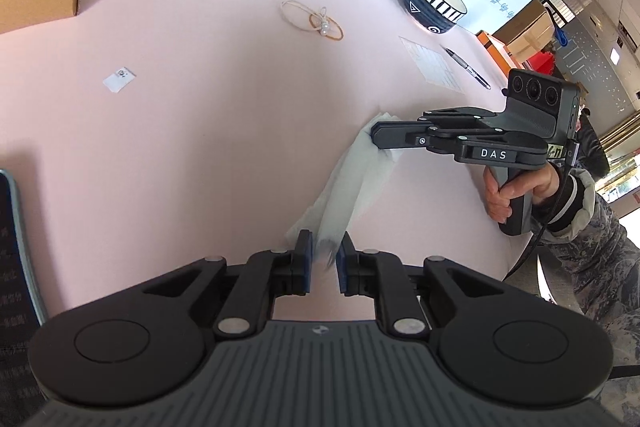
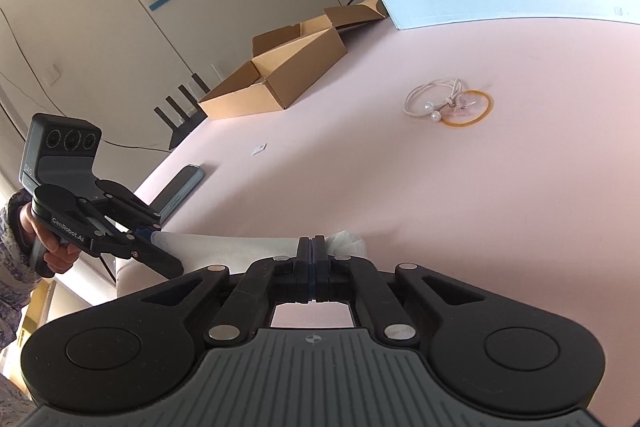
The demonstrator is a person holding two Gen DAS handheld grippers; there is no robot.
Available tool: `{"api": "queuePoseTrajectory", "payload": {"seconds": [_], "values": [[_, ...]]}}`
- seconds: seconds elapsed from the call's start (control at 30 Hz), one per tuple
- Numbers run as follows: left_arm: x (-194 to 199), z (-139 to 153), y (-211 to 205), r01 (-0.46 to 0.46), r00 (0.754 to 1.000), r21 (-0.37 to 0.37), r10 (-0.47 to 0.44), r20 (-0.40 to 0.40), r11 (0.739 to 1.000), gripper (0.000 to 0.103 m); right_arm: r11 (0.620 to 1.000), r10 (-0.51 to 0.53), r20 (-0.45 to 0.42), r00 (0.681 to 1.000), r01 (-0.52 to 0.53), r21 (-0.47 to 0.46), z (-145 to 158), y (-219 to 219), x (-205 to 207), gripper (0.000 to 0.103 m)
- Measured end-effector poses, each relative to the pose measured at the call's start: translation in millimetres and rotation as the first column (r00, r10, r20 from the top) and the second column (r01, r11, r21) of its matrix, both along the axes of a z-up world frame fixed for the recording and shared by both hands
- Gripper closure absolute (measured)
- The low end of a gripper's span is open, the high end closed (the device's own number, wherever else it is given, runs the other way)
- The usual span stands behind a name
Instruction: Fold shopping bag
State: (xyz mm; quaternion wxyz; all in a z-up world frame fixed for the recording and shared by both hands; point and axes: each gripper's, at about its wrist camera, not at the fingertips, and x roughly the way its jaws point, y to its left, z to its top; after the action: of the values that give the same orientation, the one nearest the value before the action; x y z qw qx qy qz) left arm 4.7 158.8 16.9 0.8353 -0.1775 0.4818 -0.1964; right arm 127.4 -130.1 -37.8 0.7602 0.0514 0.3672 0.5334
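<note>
1. The shopping bag (image 1: 352, 183), a thin translucent white plastic one, is already gathered into a narrow strip. It is stretched just above the pink table (image 1: 200, 115) between the two grippers.
2. The right gripper (image 2: 314, 247) is closed on one end of the strip; the crumpled bag end bunches out just beyond its pads.
3. The left gripper (image 1: 325, 255) is seen with its jaws slightly apart. The other end of the strip lies between the blue pads (image 1: 307, 255), but firm contact on both sides is not shown, so this end is judged to be loosely held at best.
4. Before any fold is made, the left jaws should be closed fully on the strip, close to its end, so that the film cannot slip out.
5. Light tension should be kept along the strip; slack would let the layers spread and twist.
6. The strip should be lowered flat onto bare table, well apart from the hair ties (image 1: 312, 21) and the striped bowl (image 1: 434, 3).
7. One end should then be carried over toward the other, with the edges kept aligned.
</note>
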Motion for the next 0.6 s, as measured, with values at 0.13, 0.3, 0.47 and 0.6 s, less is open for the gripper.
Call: {"api": "queuePoseTrajectory", "payload": {"seconds": [0.13, 0.3, 0.47, 0.6], "values": [[-32.8, 11.5, 9.7, -0.078, 0.995, -0.03, 0.08, 0.064, 0.997, 0.086, 1.0, 0.003, 0.016, 1.0, -0.003, -0.008, 0.2, 0.3, -1.4, 0.103], [-57.7, 61.4, -12.7, -0.091, 0.945, -0.072, 0.109, 0.308, 0.993, 0.084, 1.0, 0.003, 0.031, 1.0, -0.003, -0.012, -0.2, 0.6, -2.8, 0.103], [-35.1, 68.7, -76.1, -0.205, 0.875, 0.049, 0.161, 0.457, 0.978, 0.055, 1.0, -0.006, 0.026, 1.0, 0.006, -0.009, -1.3, 3.2, -1.9, 0.103], [-9.6, 40.5, -102.2, -0.24, 0.871, 0.136, 0.152, 0.467, 0.961, 0.065, 1.0, -0.009, 0.015, 1.0, 0.009, -0.001, -2.7, 3.3, -0.2, 0.103]]}}
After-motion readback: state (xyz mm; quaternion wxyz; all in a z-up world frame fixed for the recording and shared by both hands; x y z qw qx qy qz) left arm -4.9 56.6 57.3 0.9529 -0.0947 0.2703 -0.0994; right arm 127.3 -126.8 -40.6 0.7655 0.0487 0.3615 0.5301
